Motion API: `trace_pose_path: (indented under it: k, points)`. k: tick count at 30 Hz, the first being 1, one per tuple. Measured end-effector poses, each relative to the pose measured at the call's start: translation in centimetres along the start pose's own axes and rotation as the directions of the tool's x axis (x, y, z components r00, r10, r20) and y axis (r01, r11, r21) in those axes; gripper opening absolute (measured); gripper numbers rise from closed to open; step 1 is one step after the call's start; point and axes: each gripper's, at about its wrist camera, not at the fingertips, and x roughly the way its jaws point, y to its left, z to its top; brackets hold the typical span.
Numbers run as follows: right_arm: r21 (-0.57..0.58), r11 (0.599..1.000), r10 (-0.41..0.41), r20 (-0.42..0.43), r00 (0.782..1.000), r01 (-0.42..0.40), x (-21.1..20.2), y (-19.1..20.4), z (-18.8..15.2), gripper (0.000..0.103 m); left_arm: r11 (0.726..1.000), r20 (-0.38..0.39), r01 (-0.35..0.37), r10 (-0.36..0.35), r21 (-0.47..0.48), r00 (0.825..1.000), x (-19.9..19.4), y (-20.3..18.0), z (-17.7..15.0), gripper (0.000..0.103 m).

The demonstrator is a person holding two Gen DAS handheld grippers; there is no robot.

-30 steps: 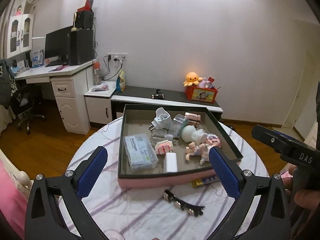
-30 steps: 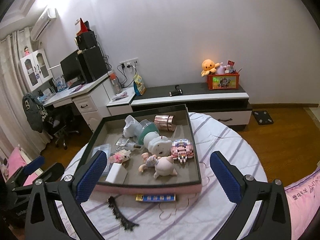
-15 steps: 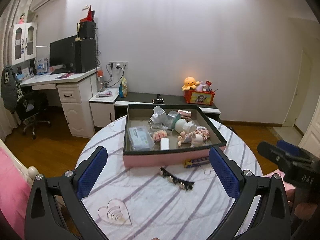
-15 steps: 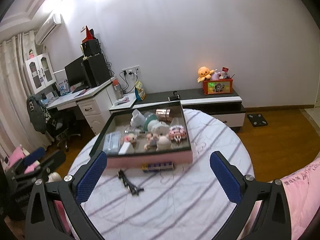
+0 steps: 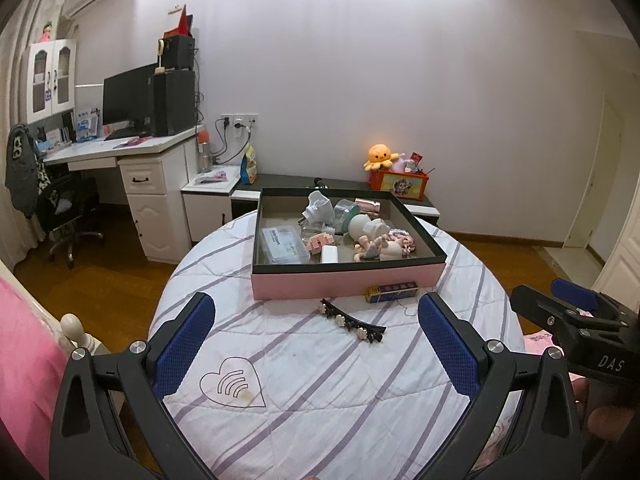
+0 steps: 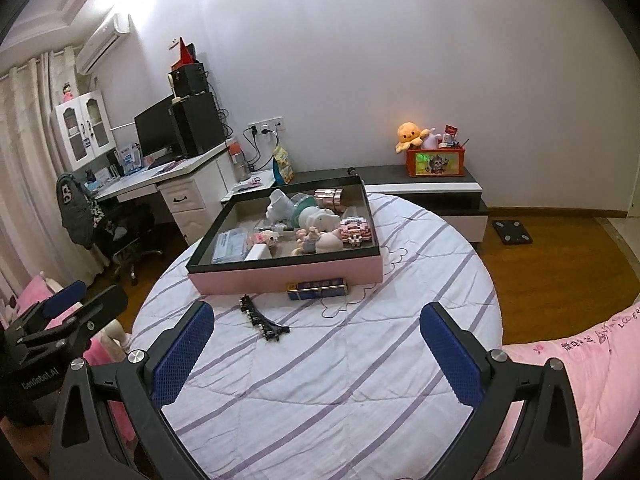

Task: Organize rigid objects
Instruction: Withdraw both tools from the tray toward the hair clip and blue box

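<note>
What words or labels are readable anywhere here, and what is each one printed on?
"DAS": white letters on the right gripper, seen from the left camera.
"GenRobot.AI": small white letters on the left gripper, seen from the right camera; only just readable.
"LOVER": dark handwriting on the pink bedding, cut off at the picture edge; the marks beside it are unreadable.
Blue and yellow box by the pink tray: print too small.
Clear case in the tray: label blurred.
</note>
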Motion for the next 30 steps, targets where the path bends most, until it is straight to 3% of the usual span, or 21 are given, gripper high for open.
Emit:
trace_pose_path:
  k: [9, 18, 30]
  points:
    - [-0.002, 1.000, -0.002, -0.004, 1.000, 0.002, -0.1, 0.3, -0.3, 0.103, 1.000, -0.014, 0.005, -0.005, -0.016, 1.000, 0.2, 0.0, -0.7, 0.103]
    - [0.023, 1.000, -0.013, -0.042, 0.999, 0.014, 1.6, -1.2, -0.7, 0.103, 1.000, -0.104, 0.019, -0.021, -0.015, 0.994, 3.5, -0.8, -2.2, 0.103]
    - [0.076, 0.996, -0.027, -0.139, 0.990, 0.038, 6.8, -4.4, -1.4, 0.103, 0.999, -0.275, 0.046, -0.036, 0.029, 0.961, 11.4, -3.3, -4.5, 0.103]
